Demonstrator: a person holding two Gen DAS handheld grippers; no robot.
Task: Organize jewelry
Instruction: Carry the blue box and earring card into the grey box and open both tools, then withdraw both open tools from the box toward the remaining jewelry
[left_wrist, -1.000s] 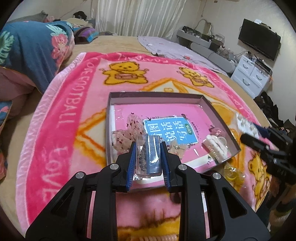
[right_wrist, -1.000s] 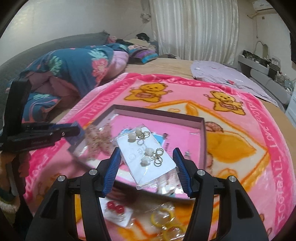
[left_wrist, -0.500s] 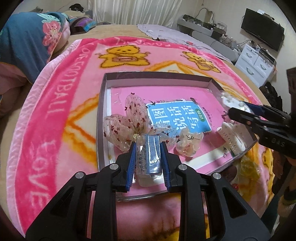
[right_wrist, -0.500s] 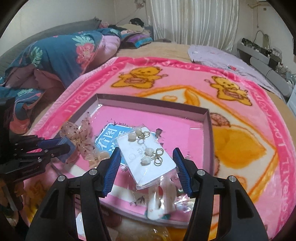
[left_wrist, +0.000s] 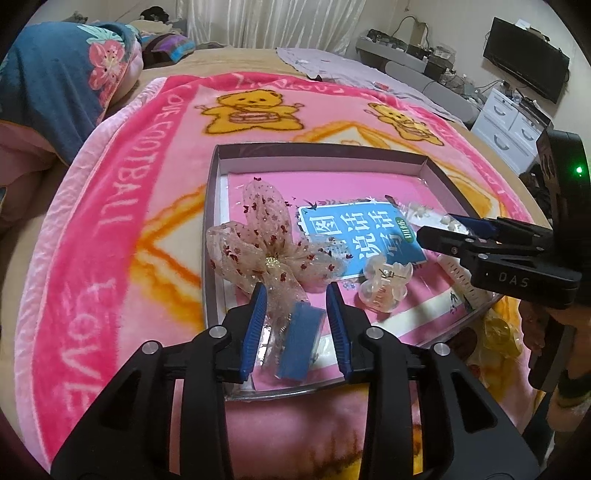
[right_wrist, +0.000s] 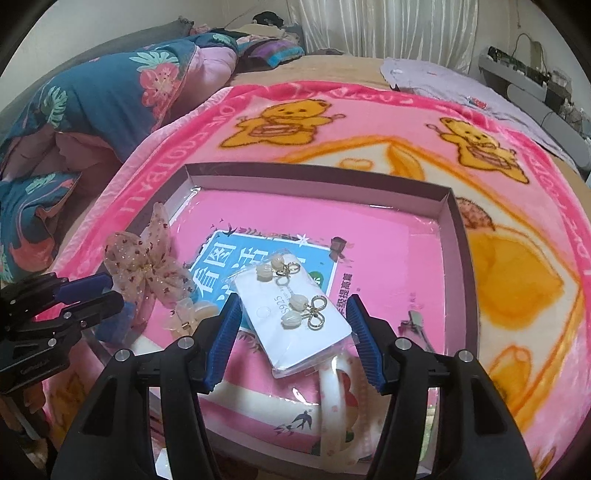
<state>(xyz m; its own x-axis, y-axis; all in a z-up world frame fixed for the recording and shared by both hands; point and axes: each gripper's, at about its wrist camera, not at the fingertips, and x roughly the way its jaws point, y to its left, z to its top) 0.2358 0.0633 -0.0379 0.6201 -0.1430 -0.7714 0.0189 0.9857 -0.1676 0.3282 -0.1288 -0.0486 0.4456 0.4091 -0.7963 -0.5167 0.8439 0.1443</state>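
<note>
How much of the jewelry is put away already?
The bow and clear clip lie in the tray; the left gripper has just been opening its fingers off the bow. The right gripper holds the earring card above it. A yellow packet waits outside.

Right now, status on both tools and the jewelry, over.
Left tool just opening, bow clip loose between its jaws, in the box. Right tool shut on earring card over the box. White claw clip lies beneath it.

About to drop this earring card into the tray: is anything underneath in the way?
Yes, partly: a white printed piece lies in the tray under the near end of the earring card that the right gripper holds. Farther back looks mostly free.
</note>
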